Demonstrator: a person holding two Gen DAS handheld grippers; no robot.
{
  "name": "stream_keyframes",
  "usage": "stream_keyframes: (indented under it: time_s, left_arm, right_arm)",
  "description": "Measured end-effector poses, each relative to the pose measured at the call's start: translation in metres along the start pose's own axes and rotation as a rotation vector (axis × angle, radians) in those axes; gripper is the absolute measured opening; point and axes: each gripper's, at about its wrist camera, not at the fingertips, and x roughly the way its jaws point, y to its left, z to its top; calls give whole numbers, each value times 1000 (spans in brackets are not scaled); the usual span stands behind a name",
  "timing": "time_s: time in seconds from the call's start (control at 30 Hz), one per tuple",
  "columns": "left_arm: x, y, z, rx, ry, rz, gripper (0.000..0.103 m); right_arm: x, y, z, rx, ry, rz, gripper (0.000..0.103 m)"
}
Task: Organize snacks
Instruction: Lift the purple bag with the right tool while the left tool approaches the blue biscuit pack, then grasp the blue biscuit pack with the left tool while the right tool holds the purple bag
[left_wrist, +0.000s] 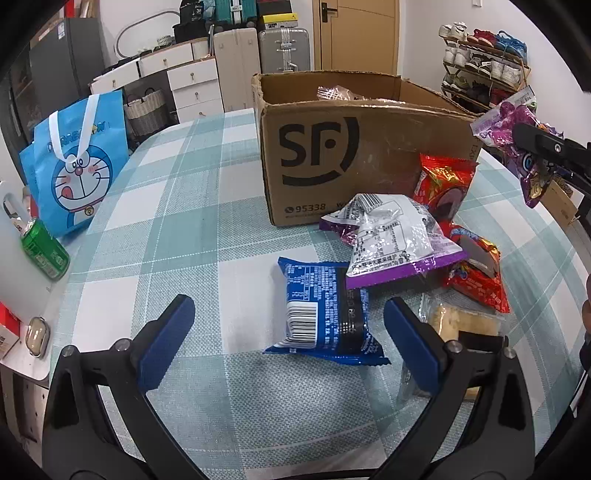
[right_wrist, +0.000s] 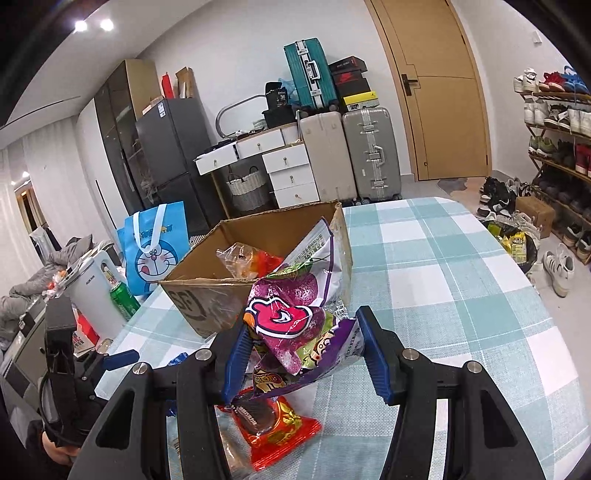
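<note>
An open cardboard box marked SF stands on the checked table, with a snack packet inside. My left gripper is open and low over the table, with a blue snack packet lying between its fingers. Beyond it lie a purple-and-white packet, red packets and a clear cracker packet. My right gripper is shut on a purple snack packet and holds it in the air in front of the box; it shows at the right in the left wrist view.
A blue Doraemon bag, a green can and a white kettle stand at the table's left edge. A red packet lies under my right gripper. Suitcases, drawers and a shoe rack stand beyond the table.
</note>
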Motion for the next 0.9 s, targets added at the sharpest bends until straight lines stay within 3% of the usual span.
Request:
stream_keyframes:
  time_s: [0.27, 0.37, 0.5, 0.7, 0.77, 0.8, 0.9]
  left_arm:
    - [7, -5, -3, 9, 39, -2, 101]
    - [9, -6, -3, 11, 44, -7, 91]
    - [10, -6, -3, 13, 56, -53, 57]
    - [3, -8, -4, 20, 23, -58, 53]
    - [2, -7, -4, 12, 18, -59, 50]
    - [1, -5, -3, 1, 14, -68, 43]
    - [-1, -2, -3, -15, 11, -69, 41]
  right_arm:
    - [-2, 8, 0, -19, -5, 14, 56]
    - [-3, 9, -1, -22, -5, 17, 56]
    - [-2, 8, 0, -23, -4, 17, 56]
    - [-1, 8, 0, -20, -7, 16, 56]
    - [0, 8, 0, -20, -5, 17, 56]
    - [-1, 8, 0, -20, -7, 16, 56]
    - [0, 8, 0, -19, -8, 17, 56]
